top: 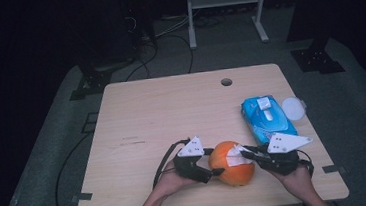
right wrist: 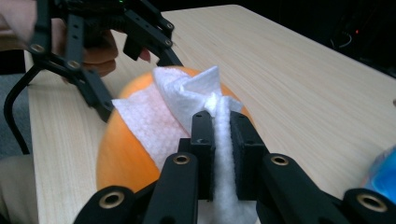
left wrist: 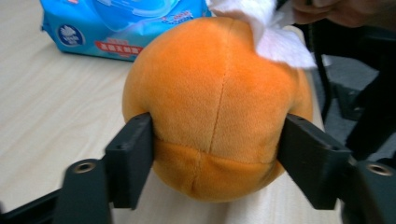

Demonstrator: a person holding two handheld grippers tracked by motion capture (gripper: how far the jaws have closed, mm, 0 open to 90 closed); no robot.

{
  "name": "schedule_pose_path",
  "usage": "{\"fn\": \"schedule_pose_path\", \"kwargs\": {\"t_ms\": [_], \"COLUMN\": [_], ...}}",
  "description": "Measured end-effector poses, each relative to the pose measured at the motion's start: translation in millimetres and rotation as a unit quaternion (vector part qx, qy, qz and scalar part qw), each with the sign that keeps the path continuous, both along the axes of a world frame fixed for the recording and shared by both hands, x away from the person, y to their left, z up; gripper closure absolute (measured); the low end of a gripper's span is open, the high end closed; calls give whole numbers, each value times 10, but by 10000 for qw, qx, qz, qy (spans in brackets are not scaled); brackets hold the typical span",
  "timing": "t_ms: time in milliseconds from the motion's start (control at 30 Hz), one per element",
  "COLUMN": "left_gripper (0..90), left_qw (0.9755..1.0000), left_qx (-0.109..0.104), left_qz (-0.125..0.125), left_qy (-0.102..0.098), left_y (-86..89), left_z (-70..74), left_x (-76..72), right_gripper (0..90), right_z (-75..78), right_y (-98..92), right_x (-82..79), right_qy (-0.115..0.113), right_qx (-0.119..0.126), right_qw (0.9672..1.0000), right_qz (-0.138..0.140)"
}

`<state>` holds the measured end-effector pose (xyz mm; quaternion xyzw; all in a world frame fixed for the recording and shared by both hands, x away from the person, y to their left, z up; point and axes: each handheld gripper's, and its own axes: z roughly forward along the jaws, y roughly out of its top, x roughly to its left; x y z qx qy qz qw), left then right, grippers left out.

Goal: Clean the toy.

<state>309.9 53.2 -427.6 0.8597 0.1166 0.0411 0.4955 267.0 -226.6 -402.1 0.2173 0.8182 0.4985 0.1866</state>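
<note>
An orange plush ball [top: 232, 174] [left wrist: 215, 98] rests on the wooden table [top: 172, 114] near its front edge. My left gripper [top: 215, 161] [left wrist: 215, 149] comes at the ball from the left, and its two black pads press into the ball's sides. A white wipe [top: 237, 156] [right wrist: 154, 116] lies draped over the top of the ball. My right gripper [top: 246, 153] [right wrist: 219, 130] reaches in from the right, shut on a bunched fold of that wipe. The left gripper [right wrist: 116, 60] also appears beyond the ball in the right gripper view.
A blue pack of wet wipes [top: 265, 118] [left wrist: 121, 23] lies to the right behind the ball, with a round white lid [top: 293, 108] beside it. A cable hole [top: 226, 82] sits near the table's far edge. Stands and cables are on the floor beyond.
</note>
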Motion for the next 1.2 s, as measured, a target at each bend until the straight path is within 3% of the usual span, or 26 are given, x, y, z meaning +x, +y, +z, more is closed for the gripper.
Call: {"fn": "schedule_pose_path", "kwargs": {"t_ms": [233, 367, 567, 733, 833, 900, 933, 1033, 1100, 1200], "left_gripper": [351, 367, 372, 349, 213, 131, 132, 182, 233, 259], "left_qw": [9993, 9977, 9991, 9996, 9999, 10000, 10000, 9995, 9996, 9995], "left_qx": [182, 372, 334, 280, 170, 20, -58, 210, 226, 276], "left_qz": [-38, -61, 4, -20, -13, -44, -41, -2, 24, 128], "left_qy": [-321, -560, -261, -51, 20, -28, -54, -219, -140, -55], "left_y": [-58, -64, 80, 142, 139, 120, 102, 57, 119, 204], "left_z": [41, 31, -68, -129, -79, -27, -12, -43, -66, -99], "left_x": [-61, -98, -31, 11, 12, 5, -4, -23, -9, 12], "right_gripper": [804, 804, 804, 804, 804, 804, 804, 799, 800, 801], "right_z": [89, 112, 80, -7, -50, -51, -50, -44, -39, -59], "right_y": [362, 568, 359, 140, 77, 91, 122, 295, 371, 327], "right_x": [-6, 35, 159, 111, 94, 107, 111, 100, 78, 78], "right_qy": [-90, -170, -41, 41, 65, 61, 68, -2, -96, -10], "right_qx": [153, -48, 78, 39, 45, 80, 91, 58, -61, -75], "right_qw": [9986, 9975, 9994, 9999, 9999, 9999, 9998, 9993, 9989, 9989], "right_qz": [504, 681, 345, 148, 107, 127, 165, 381, 452, 466]}}
